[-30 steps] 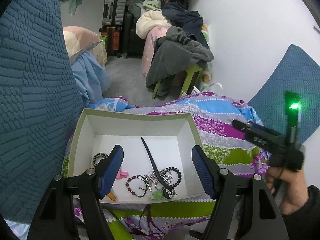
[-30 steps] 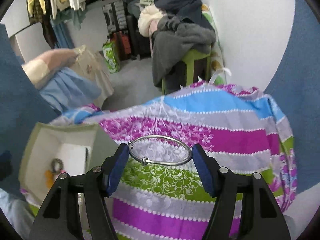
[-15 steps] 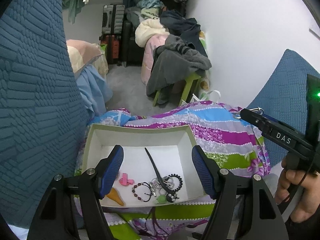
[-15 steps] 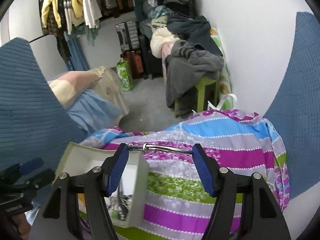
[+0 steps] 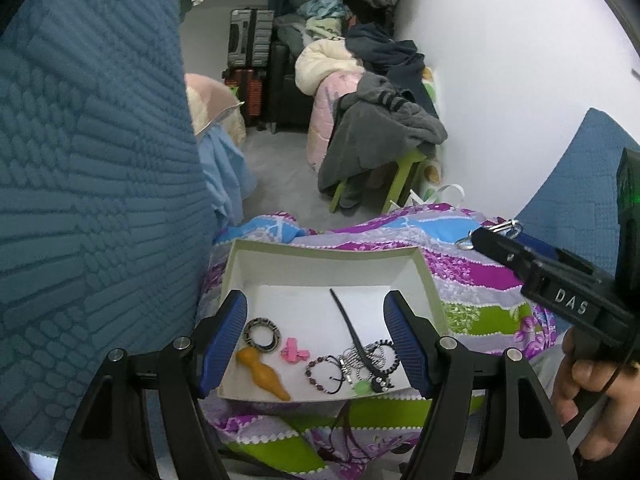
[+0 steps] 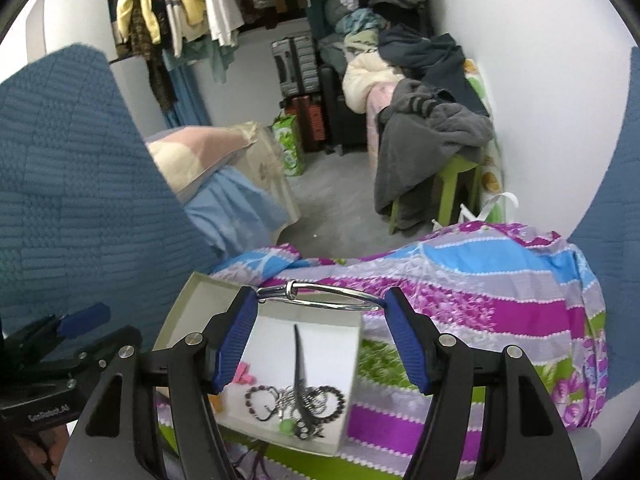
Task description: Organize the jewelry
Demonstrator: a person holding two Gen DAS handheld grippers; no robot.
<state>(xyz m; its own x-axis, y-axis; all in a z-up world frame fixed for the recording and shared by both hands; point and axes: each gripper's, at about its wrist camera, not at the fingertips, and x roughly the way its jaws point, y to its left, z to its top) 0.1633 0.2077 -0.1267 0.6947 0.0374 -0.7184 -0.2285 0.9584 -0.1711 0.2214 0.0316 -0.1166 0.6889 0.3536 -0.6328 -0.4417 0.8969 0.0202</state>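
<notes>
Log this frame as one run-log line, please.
phase: carry | right gripper: holding silver bangle above box | left gripper: open, empty, over box | bangle not yet released

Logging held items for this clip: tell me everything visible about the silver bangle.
The silver bangle is a thin, shiny metal hoop with a small knot-like clasp on its left. It is clamped between the blue pads of the right gripper, lying nearly flat and seen almost edge-on, in the air above the far rim of the white box. Nothing else touches it.
</notes>
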